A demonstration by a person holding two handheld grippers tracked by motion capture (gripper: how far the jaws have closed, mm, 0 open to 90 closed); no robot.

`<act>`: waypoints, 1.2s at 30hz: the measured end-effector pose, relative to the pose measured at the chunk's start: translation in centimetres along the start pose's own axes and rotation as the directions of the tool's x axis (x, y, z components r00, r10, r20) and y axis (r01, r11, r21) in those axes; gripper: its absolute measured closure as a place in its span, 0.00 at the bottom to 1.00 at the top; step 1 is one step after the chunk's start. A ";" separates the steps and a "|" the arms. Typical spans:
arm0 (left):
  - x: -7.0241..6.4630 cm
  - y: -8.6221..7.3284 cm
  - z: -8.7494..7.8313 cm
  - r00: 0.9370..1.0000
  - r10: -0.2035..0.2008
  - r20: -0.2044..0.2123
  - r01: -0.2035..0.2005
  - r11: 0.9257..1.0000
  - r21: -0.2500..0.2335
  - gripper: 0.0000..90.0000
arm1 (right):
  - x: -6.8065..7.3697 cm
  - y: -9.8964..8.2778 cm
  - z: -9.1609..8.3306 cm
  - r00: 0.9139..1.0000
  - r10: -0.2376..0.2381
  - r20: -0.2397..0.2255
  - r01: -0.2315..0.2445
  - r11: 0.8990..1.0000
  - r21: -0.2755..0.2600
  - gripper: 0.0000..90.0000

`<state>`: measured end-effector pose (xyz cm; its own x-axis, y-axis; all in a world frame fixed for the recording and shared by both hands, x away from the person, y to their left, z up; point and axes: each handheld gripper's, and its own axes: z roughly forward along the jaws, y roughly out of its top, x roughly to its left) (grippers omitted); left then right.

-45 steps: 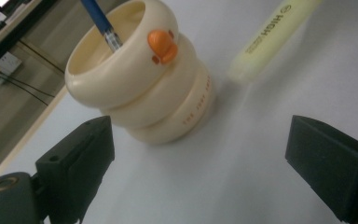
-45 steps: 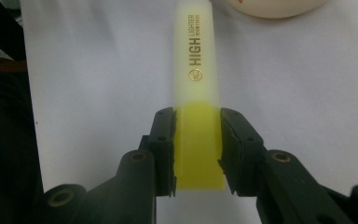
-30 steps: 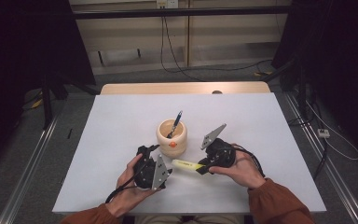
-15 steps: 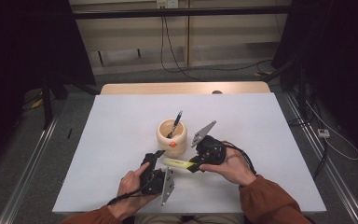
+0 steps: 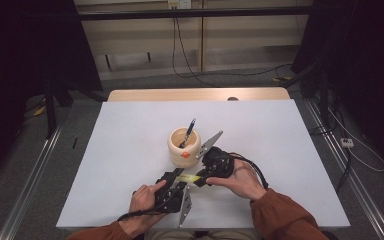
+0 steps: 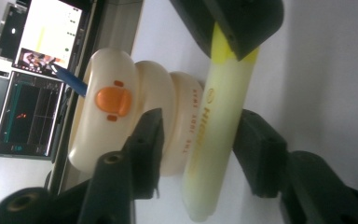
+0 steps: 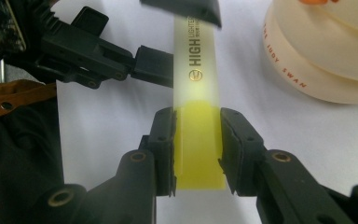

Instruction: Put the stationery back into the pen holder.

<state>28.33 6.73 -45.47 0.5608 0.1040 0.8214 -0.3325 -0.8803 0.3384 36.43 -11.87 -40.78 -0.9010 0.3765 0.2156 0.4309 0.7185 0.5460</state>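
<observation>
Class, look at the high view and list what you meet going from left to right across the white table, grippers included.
left gripper → yellow highlighter held between the two grippers → right gripper. The cream pen holder with the blue pen sits farther back, above them, so it is left out of the order.

The high view is looking forward and down from above the table [image 5: 130, 150]. Each gripper view is riding close behind its own jaws, nearly at table level. All three are sharing the yellow highlighter [image 5: 186, 178] [image 6: 216, 126] [image 7: 198, 112] and cream holder [image 5: 184, 147] [image 6: 135, 121] [image 7: 326, 60].
</observation>
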 end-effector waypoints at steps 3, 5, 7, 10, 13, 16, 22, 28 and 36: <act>-0.2 0.1 0.1 1.000 0.007 0.006 -0.007 1.000 -0.011 0.71 | -0.1 -0.1 -0.1 1.000 0.015 -0.013 -0.015 1.000 -0.007 0.75; -0.3 0.2 0.1 1.000 0.019 0.007 -0.019 1.000 -0.012 0.75 | -0.2 -0.1 -0.1 1.000 0.017 -0.018 -0.017 1.000 -0.010 0.75; -0.4 0.2 0.2 1.000 0.025 -0.001 -0.025 1.000 -0.009 0.77 | -0.1 -0.1 -0.1 1.000 0.022 -0.018 -0.022 1.000 -0.016 0.75; -0.5 0.3 0.3 0.999 0.034 0.000 -0.034 0.999 -0.010 0.78 | -0.2 -0.2 -0.1 1.000 0.030 -0.008 -0.030 0.999 -0.021 0.75; -0.6 0.4 0.3 0.999 0.046 -0.004 -0.046 0.999 -0.009 0.78 | -0.2 -0.3 0.0 0.999 0.028 -0.027 -0.029 0.999 -0.023 0.75; -0.7 0.4 0.3 0.998 0.054 -0.010 -0.054 0.998 -0.011 0.80 | -0.2 -0.3 0.1 0.999 0.037 -0.025 -0.037 0.999 -0.031 0.75; -0.7 0.5 0.2 0.999 0.041 0.008 -0.041 0.999 -0.020 0.86 | -0.5 -0.5 -0.2 0.998 0.041 -0.047 -0.044 0.997 -0.066 0.75; -0.5 0.3 0.5 0.999 -0.024 0.038 0.025 0.999 -0.029 0.86 | -0.2 -0.5 -0.1 1.000 -0.001 -0.010 0.000 0.997 -0.073 0.74; 0.7 -0.3 0.4 0.985 -0.154 0.075 0.157 0.987 -0.040 0.86 | -0.4 -1.2 -0.4 1.000 0.000 0.021 0.003 0.994 -0.109 0.58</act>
<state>29.11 6.85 -45.16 0.6606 0.2028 0.7228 -0.2707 -0.8337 0.4814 36.25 -13.16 -41.17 -0.8998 0.3888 0.1980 0.4205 0.6516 0.6314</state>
